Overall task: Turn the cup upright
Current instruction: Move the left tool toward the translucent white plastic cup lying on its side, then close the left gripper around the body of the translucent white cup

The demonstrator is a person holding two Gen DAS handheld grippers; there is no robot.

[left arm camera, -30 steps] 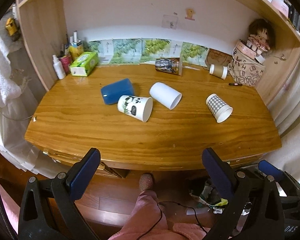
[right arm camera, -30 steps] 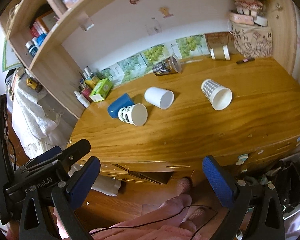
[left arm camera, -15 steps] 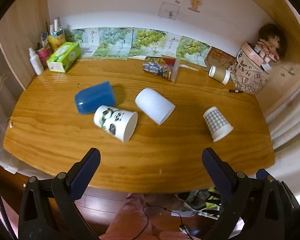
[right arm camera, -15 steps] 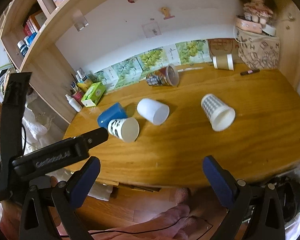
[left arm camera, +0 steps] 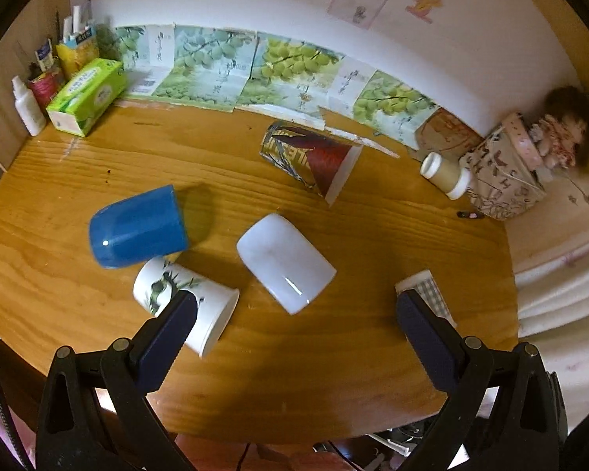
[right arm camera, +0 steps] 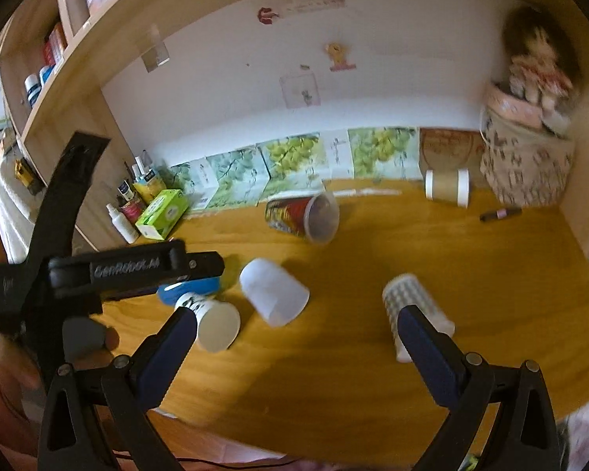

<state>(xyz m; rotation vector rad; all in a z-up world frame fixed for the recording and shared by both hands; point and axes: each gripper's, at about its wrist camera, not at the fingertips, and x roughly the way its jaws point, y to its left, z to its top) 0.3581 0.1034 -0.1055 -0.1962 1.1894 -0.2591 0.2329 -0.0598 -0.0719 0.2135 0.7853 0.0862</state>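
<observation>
Both grippers, left (left arm camera: 292, 316) and right (right arm camera: 296, 331), hang wide apart above the table (left arm camera: 333, 373); white cup (left arm camera: 284, 261) lies sideways, seemingly untouched.

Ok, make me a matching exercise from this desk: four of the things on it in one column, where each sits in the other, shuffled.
Things:
1. blue cup
2. checked cup
3. green box
4. brown cup

Places:
a. at the back left, beside the bottles
b. touching the leaf-print cup
c. on its side next to the patterned bag
d. right of the plain white cup, apart from the others

Pairs: 1-b, 2-d, 3-a, 4-c
</observation>
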